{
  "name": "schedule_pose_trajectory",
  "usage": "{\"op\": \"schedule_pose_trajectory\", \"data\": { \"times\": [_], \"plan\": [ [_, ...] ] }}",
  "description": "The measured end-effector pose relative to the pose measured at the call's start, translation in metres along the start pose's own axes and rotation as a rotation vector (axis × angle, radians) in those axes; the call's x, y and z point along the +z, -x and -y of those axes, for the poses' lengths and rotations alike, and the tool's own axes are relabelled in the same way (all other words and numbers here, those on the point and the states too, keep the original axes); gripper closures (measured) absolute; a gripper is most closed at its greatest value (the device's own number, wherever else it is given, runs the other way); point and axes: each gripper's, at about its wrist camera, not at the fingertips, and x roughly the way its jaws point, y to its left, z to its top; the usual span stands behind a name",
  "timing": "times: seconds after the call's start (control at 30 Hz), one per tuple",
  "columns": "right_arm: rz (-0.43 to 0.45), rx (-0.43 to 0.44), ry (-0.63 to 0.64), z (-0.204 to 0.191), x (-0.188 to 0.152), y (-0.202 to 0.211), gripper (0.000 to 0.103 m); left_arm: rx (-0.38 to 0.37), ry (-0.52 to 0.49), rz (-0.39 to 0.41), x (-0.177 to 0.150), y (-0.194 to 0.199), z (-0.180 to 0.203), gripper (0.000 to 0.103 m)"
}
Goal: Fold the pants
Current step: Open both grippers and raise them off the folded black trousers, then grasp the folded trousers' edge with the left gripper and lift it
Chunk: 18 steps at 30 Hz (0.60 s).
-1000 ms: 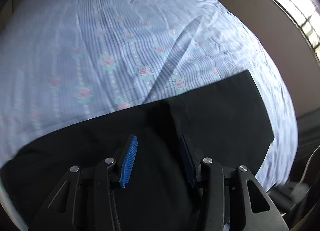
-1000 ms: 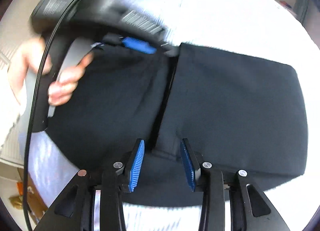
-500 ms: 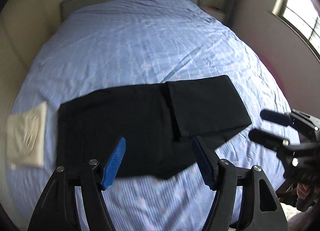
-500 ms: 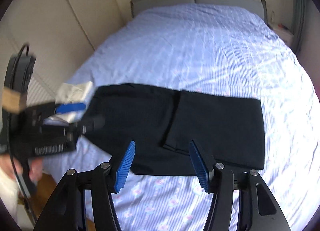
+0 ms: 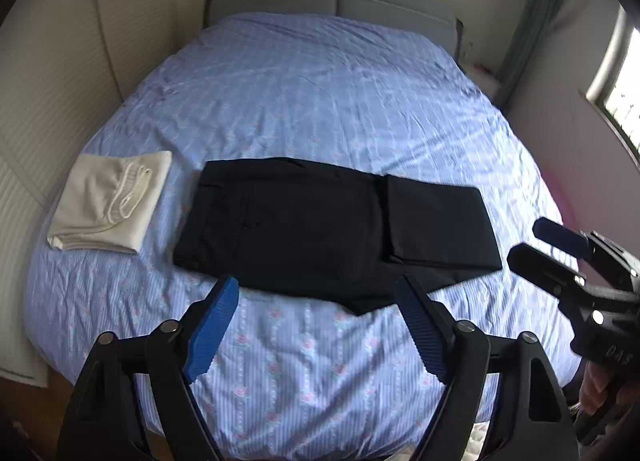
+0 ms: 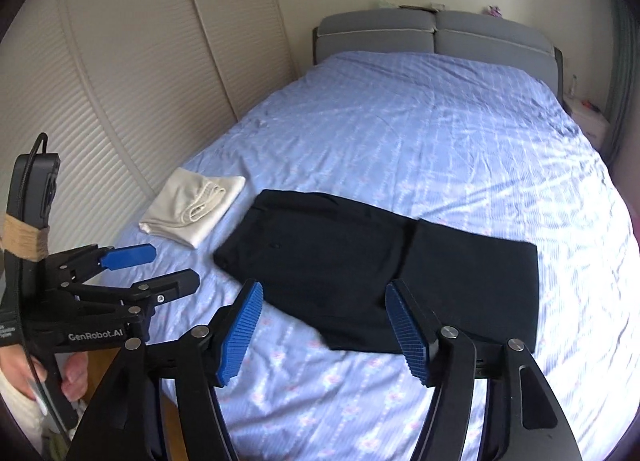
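**A:** Pants [image 5: 336,225] first: where do they lie from my hand-held grippers?

**B:** Ahead of both and lower, flat on the bed [image 5: 320,101], near its foot edge. I read the black pants as partly folded: the leg end is doubled back over the right portion, so the long axis runs left to right across my view, waistband end on the left.

**A:** And the grippers themselves?

**B:** My left hand-held gripper [image 5: 318,325] is spread wide and holds nothing; same for my right hand-held gripper [image 6: 326,325]. Both hang apart from the cloth, off the foot of the bed.

**A:** Which is nearer to what?

**B:** Left sits nearer the waistband end, right nearer the doubled leg end. I judge the next fold would bring one short end over the other along that axis.

**A:** Room?

**B:** Plenty of open sheet beyond the pants toward the headboard [image 6: 436,35]. A folded cream garment [image 5: 108,205] lies just beside the waistband end, so leftward room is tighter.
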Motion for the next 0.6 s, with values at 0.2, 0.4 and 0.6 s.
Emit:
{"op": "schedule_pose_trajectory", "data": {
  "times": [0.2,0.4,0.6],
  "plan": [
    [-0.02,-0.044,-0.004,-0.057,0.012,-0.032,0.035,-0.027,0.007,-0.011,0.009,-0.01,-0.069,0.021],
    [-0.088,-0.075,0.006,-0.108,0.023,-0.09,0.035,-0.04,0.039,-0.027,0.017,-0.042,-0.146,0.021],
    [-0.205,-0.107,0.035,-0.146,0.032,-0.156,0.035,-0.07,0.127,-0.099,0.012,-0.099,-0.209,0.022]
  ]
}}
